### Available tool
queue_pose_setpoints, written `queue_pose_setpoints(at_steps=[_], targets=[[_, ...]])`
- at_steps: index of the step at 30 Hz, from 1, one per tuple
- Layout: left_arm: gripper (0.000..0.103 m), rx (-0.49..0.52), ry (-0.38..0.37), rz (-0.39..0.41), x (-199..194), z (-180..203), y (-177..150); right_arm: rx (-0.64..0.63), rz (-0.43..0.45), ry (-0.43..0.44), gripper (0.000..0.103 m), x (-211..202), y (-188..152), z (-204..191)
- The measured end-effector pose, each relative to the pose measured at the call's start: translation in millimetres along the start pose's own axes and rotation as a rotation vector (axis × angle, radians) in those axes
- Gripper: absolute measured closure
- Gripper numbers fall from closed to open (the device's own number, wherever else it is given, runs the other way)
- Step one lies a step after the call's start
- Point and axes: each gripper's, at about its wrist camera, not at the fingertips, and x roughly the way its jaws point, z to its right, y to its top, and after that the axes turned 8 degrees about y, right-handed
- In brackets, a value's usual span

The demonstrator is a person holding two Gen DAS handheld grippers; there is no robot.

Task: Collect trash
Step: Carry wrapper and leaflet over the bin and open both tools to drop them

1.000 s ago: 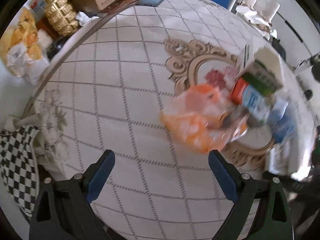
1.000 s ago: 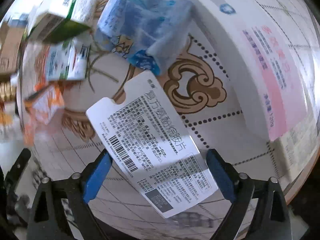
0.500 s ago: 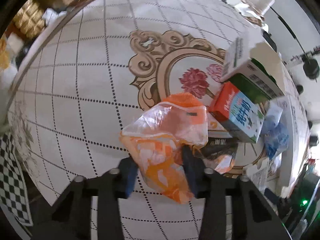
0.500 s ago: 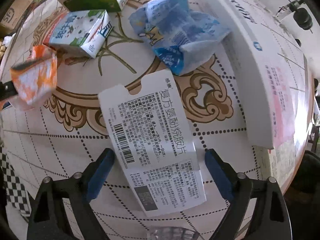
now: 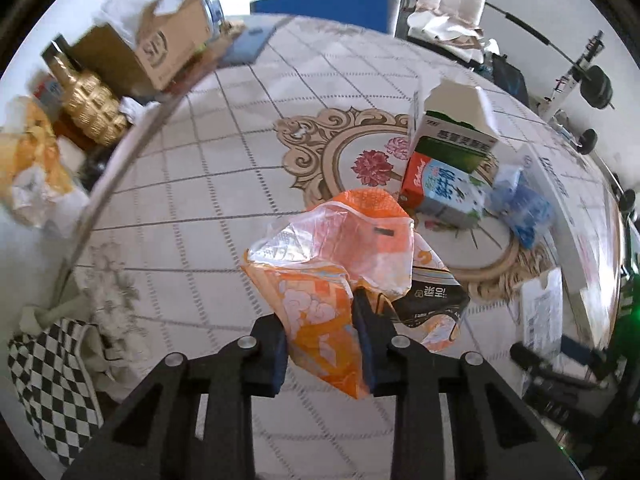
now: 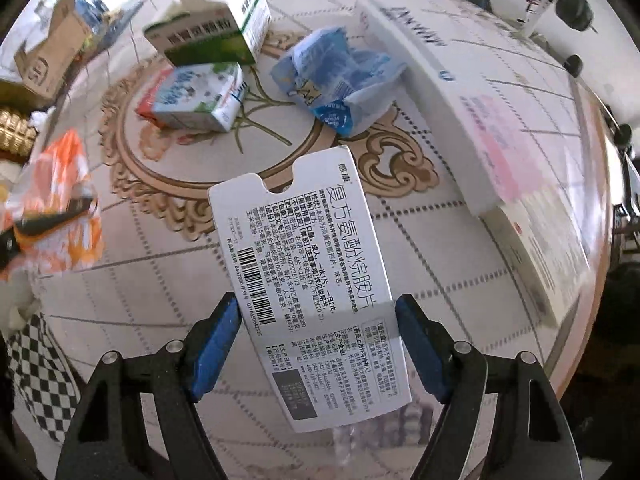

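Clamping the orange snack bag [image 5: 320, 312] between narrowly set blue pads [image 5: 362, 344], jaws having just been closing on it, left tool [image 5: 320, 354] holds it clear above the patterned bench [image 5: 192, 184], near the cardboard box [image 5: 148, 48] and gold jar [image 5: 94, 108] far left. Further right: red-and-blue milk carton [image 5: 442, 188], green-and-white box [image 5: 456, 140], crumpled blue wrapper [image 5: 524, 208], all lying on the bench. Gripping the white medicine box [image 6: 316, 292] across its width, wide-set pads pressed to both edges, right tool [image 6: 318, 344] carries it above the bench, long white box [image 6: 460, 112] beyond.
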Motion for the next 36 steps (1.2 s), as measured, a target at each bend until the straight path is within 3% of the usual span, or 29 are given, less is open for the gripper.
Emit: queue_pose_setpoints(at_steps=[8,14,18,23,27,33,36], targets=[[0.078,0.052,-0.009,0.092,-42,-51,-73,0.041,0.082,0.038,0.023,-49,-71,-42],[0.078,0.039,-0.046,0.068,-61,-103,-166,0.066,0.05,0.084,0.023,-63,-185,-91],[0.078,0.049,-0.03,-0.013,-44,-130,-233,0.062,-0.067,0.138,0.023,-36,-270,-117],[0.078,0.029,-0.04,-0.204,39,-146,-294,0.056,-0.227,0.163,0.023,38,-337,-129],[0.078,-0.023,-0.08,-0.344,140,-144,-326,0.105,-0.327,0.151,0.023,137,-372,-115],[0.076,-0.139,-0.229,-0.54,304,-122,-355,0.184,-0.339,0.122,0.023,273,-374,-78],[0.072,-0.149,-0.282,-0.595,359,-105,-363,0.218,-0.341,0.131,0.023,331,-364,-58]])
